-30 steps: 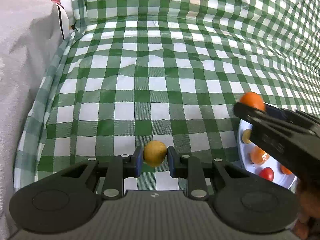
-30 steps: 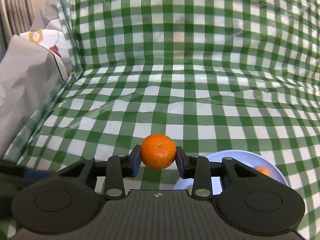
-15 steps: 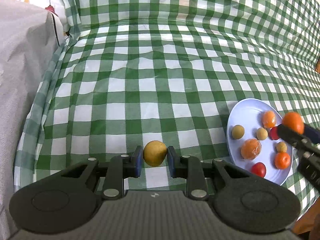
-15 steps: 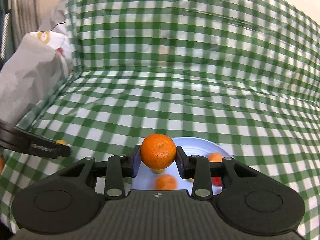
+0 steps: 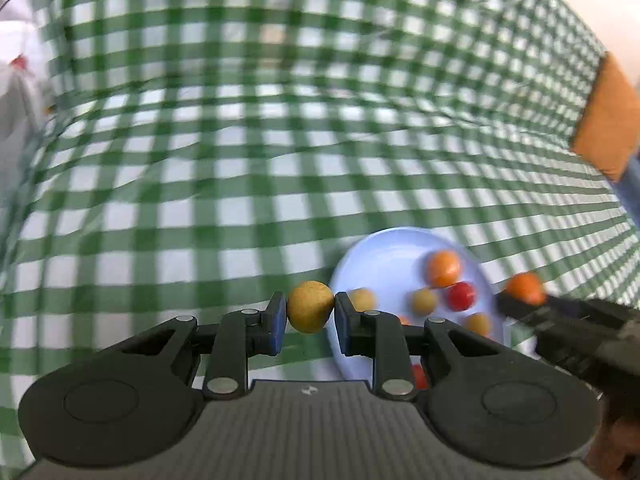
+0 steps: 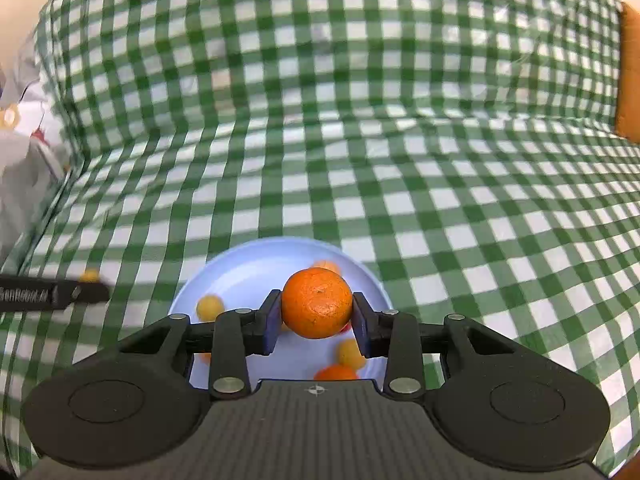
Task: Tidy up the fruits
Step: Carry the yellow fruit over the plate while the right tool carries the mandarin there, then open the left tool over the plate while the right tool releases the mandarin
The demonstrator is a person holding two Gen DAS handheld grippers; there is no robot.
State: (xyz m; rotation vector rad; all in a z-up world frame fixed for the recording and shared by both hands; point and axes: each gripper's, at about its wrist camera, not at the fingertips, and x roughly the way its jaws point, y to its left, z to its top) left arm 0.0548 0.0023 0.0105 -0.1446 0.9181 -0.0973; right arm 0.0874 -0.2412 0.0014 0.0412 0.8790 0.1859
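Movement on both sides: within the last second the left gripper (image 5: 310,313) has swung from bare checked cloth to the near-left rim of the pale blue plate (image 5: 384,248), jaws pinched on a small yellow fruit (image 5: 310,306) that hangs just outside the rim. The right gripper (image 6: 316,312), clamped on an orange mandarin (image 6: 317,303), has come from beside the plate to directly over it. That looks like two drops about to happen. Several small fruits (image 6: 209,307) already sit in the plate's near half; its far half is bare. The green tablecloth (image 6: 440,184) lies open all round, rising into a backdrop behind, with the grippers close together at the plate.
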